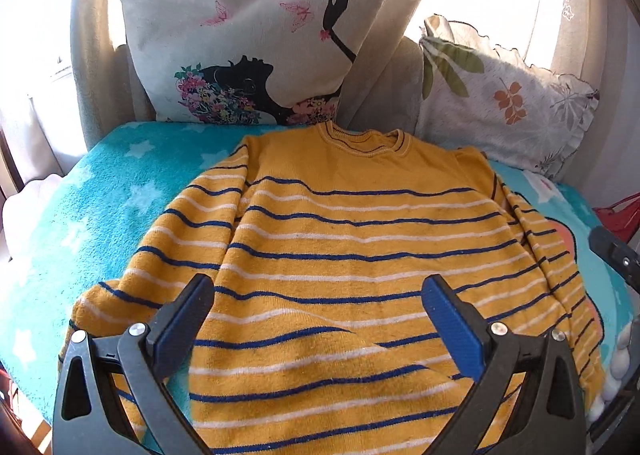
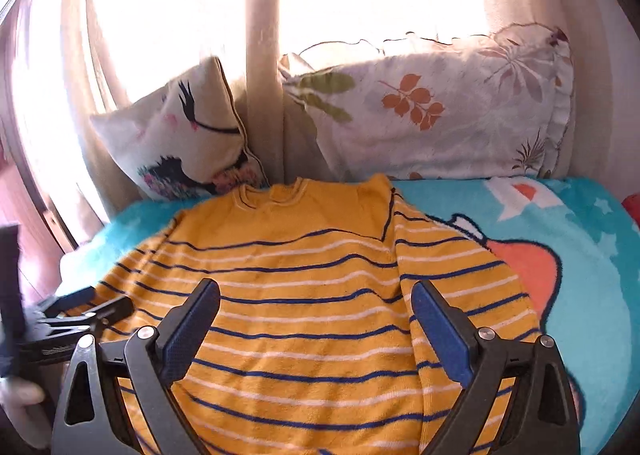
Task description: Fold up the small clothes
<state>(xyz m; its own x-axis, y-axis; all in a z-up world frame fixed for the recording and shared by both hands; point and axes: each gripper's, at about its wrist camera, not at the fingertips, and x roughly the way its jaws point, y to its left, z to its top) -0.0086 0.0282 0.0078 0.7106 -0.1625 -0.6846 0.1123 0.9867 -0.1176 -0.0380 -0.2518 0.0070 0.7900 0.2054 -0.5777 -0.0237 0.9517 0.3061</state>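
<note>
A yellow sweater (image 1: 340, 239) with blue and white stripes lies flat on a turquoise blanket (image 1: 100, 207), collar away from me, sleeves down along its sides. It also shows in the right wrist view (image 2: 304, 295). My left gripper (image 1: 318, 291) is open and empty above the sweater's lower body. My right gripper (image 2: 316, 295) is open and empty above the lower body beside the right sleeve (image 2: 460, 279). The left gripper also shows at the left edge of the right wrist view (image 2: 86, 305), and part of the right one at the right edge of the left wrist view.
A cushion with a black woman's silhouette (image 1: 248, 51) and a leaf-print pillow (image 1: 504, 103) lean against beige curtains (image 2: 260, 55) at the back. The blanket (image 2: 560, 255) has a cartoon print at the right. Something red (image 1: 618, 215) lies at the far right.
</note>
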